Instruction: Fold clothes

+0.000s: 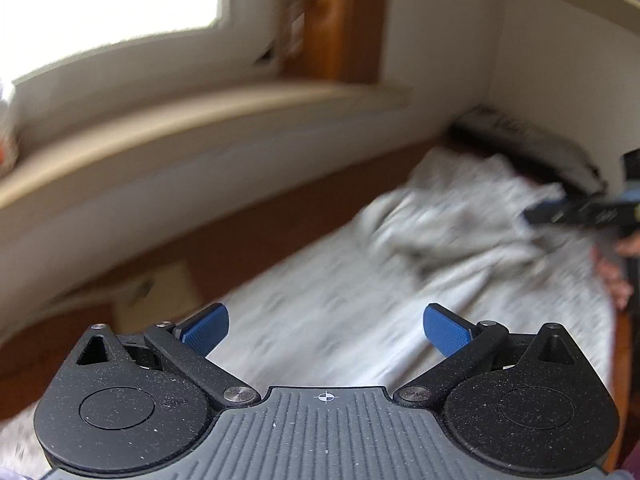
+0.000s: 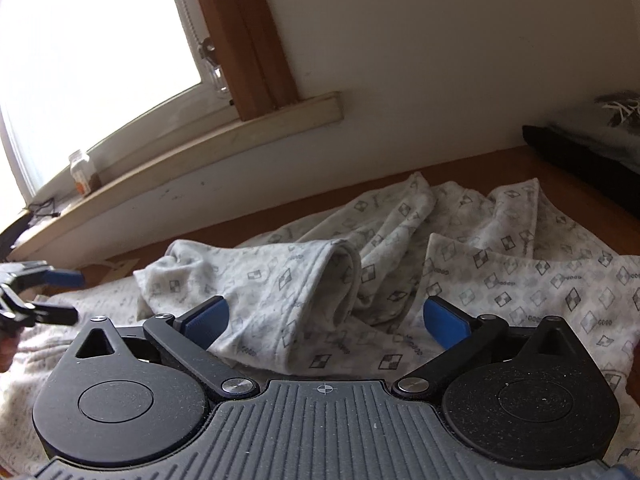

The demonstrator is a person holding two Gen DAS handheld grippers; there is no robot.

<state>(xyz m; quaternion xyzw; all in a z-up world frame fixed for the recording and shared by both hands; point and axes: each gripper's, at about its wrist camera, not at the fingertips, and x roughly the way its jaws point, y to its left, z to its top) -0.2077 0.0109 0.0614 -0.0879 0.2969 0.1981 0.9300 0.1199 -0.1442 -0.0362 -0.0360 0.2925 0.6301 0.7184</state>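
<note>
Patterned garment point(image 2: 400, 264): rumpled on wooden table point(image 2: 480, 172), bare wood along the wall side. Print reads "good". Left gripper point(image 1: 326, 330) and right gripper point(image 2: 326, 320): both wide, empty.

Count, both views: two hand-held grippers, left hand-held gripper point(image 1: 326, 330) and right hand-held gripper point(image 2: 326, 322), each with two blue pads. One patterned grey garment point(image 2: 400, 256) lies crumpled on the one wooden surface point(image 2: 500, 164). One window point(image 2: 92, 40), one sill point(image 2: 208, 140) carrying one small jar point(image 2: 83, 171); one dark folded item point(image 2: 584, 152) at far right.
</note>
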